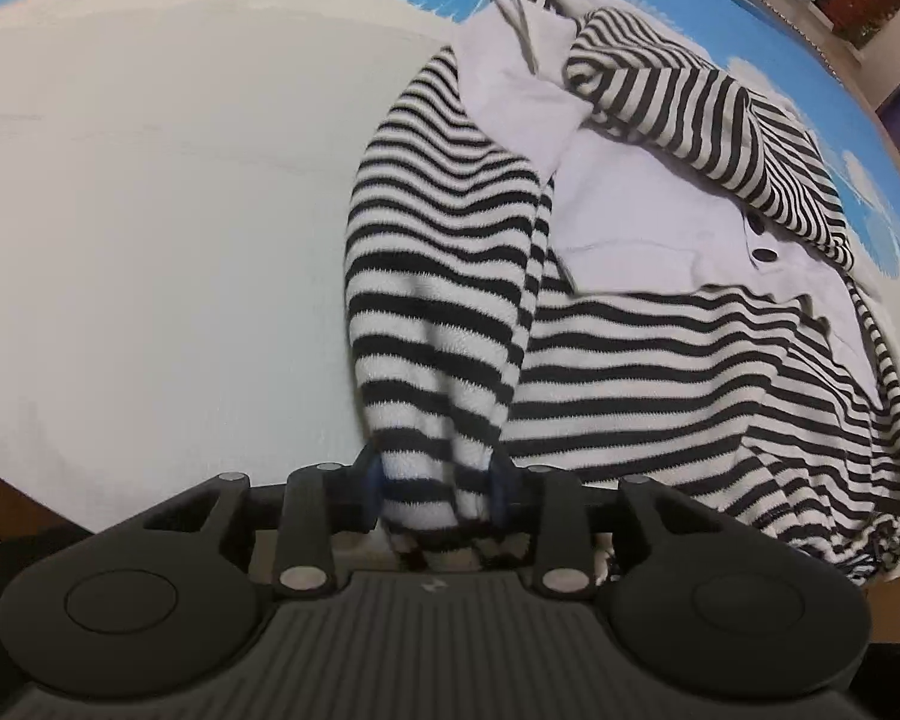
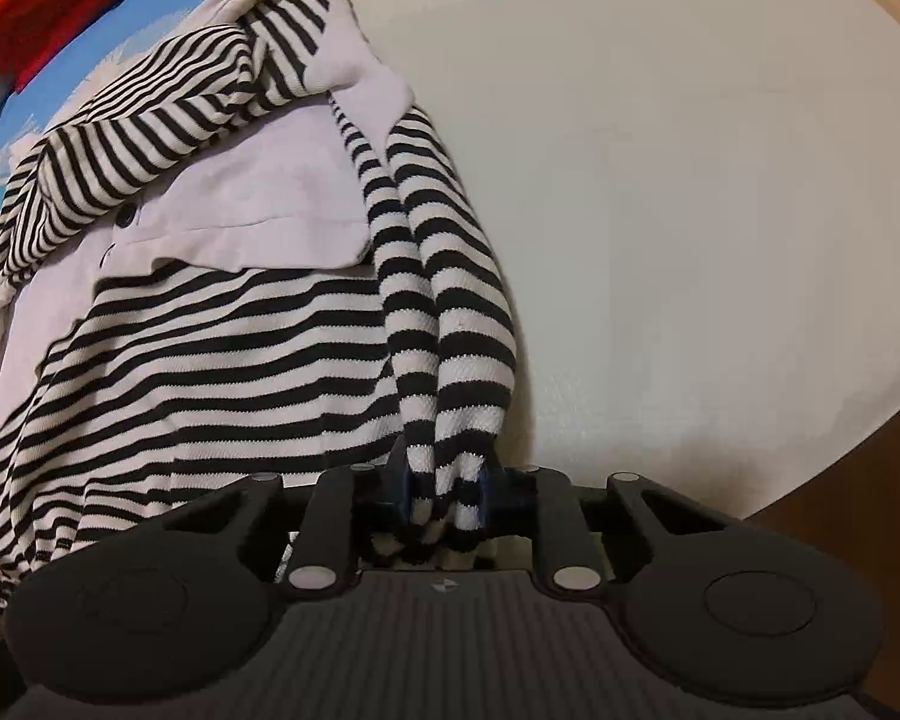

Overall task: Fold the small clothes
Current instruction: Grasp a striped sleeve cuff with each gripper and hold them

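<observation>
Left wrist view: the left hand-held gripper (image 1: 435, 495) is clenched on the cuff end of a striped sleeve (image 1: 438, 276) at 6 o'clock. The sleeve runs up toward 12 o'clock along the left edge of the striped sweater (image 1: 690, 372), which lies spread from the centre out to 3 o'clock on the worktop (image 1: 150, 240), a pale surface with a blue print at its far edge. A white collar and button placket (image 1: 630, 210) sit on the chest, and the other striped sleeve (image 1: 690, 114) is draped across it at about 1 o'clock.

Right wrist view: the right hand-held gripper (image 2: 444, 498) is likewise clamped on bunched striped fabric (image 2: 450, 312) at 6 o'clock, a gathered strip rising toward 12 o'clock along the sweater's right edge; the body fills 9 to 11 o'clock. A red cloth (image 2: 48, 6) lies at 11 o'clock.

The step in hand looks like a fold of the lower ends. The next move probably calls for lifting both grips together and carrying them toward the collar, level, so the hem lands square and the draped sleeve stays tucked.
</observation>
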`<action>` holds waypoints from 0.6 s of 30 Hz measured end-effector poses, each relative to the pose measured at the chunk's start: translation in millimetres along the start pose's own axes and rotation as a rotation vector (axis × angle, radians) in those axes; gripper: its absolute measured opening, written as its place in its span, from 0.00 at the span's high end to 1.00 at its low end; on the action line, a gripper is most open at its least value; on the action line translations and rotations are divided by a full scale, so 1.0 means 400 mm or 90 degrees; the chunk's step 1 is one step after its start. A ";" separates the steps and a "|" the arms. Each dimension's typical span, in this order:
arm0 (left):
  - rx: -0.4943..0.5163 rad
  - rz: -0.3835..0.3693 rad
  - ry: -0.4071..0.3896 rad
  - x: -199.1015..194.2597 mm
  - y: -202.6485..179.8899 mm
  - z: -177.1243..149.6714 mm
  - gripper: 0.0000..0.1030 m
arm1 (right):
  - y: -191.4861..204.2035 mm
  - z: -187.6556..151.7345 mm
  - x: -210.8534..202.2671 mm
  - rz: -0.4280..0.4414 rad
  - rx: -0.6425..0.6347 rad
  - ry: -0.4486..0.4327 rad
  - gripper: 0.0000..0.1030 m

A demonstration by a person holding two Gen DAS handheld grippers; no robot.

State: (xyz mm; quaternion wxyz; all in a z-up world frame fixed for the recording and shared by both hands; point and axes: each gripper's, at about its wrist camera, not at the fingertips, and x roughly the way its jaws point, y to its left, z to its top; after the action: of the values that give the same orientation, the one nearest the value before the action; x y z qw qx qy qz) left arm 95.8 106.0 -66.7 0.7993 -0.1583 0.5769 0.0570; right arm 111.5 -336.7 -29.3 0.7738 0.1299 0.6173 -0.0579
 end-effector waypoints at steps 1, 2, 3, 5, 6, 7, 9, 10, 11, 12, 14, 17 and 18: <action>0.004 -0.003 0.001 0.000 0.001 0.002 0.65 | -0.002 0.000 0.003 -0.004 0.005 0.003 0.74; 0.014 -0.002 0.000 -0.001 0.000 0.001 0.68 | -0.001 -0.002 0.006 -0.007 0.004 0.008 0.73; 0.022 -0.007 -0.002 -0.001 -0.002 0.000 0.74 | 0.002 -0.003 0.010 -0.010 -0.002 0.011 0.73; 0.030 -0.027 -0.015 -0.007 -0.006 -0.002 0.92 | 0.012 -0.006 0.011 -0.016 -0.018 0.005 0.83; 0.033 -0.022 -0.029 -0.017 -0.009 -0.003 0.92 | 0.014 -0.005 0.007 -0.009 -0.018 -0.001 0.91; 0.037 -0.017 -0.043 -0.027 -0.012 -0.005 0.93 | 0.011 -0.002 -0.005 0.006 -0.009 -0.018 0.92; 0.032 -0.021 -0.057 -0.041 -0.012 -0.005 0.92 | 0.002 0.004 -0.039 0.041 0.011 -0.064 0.93; 0.026 -0.025 -0.057 -0.042 -0.010 -0.004 0.92 | -0.003 0.008 -0.054 0.052 0.017 -0.084 0.93; 0.019 -0.030 -0.049 -0.038 -0.007 -0.002 0.89 | -0.007 0.010 -0.055 0.047 0.020 -0.088 0.92; 0.012 -0.032 -0.038 -0.030 -0.004 -0.002 0.87 | -0.013 0.011 -0.045 0.031 0.025 -0.076 0.91; 0.004 -0.029 -0.007 -0.009 0.000 -0.007 0.78 | -0.016 0.006 -0.008 0.008 0.027 -0.022 0.85; 0.015 -0.013 -0.010 -0.005 -0.002 -0.007 0.74 | 0.007 -0.006 0.007 -0.022 -0.017 -0.007 0.83; 0.016 -0.013 -0.012 -0.007 -0.003 -0.007 0.74 | 0.010 -0.006 0.005 -0.023 -0.020 -0.009 0.83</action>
State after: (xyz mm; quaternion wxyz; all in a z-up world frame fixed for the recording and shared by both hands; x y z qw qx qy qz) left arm 93.0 104.3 -64.7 0.8070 -0.1534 0.5686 0.0432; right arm 110.7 -332.1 -31.3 0.7789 0.1059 0.6149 -0.0634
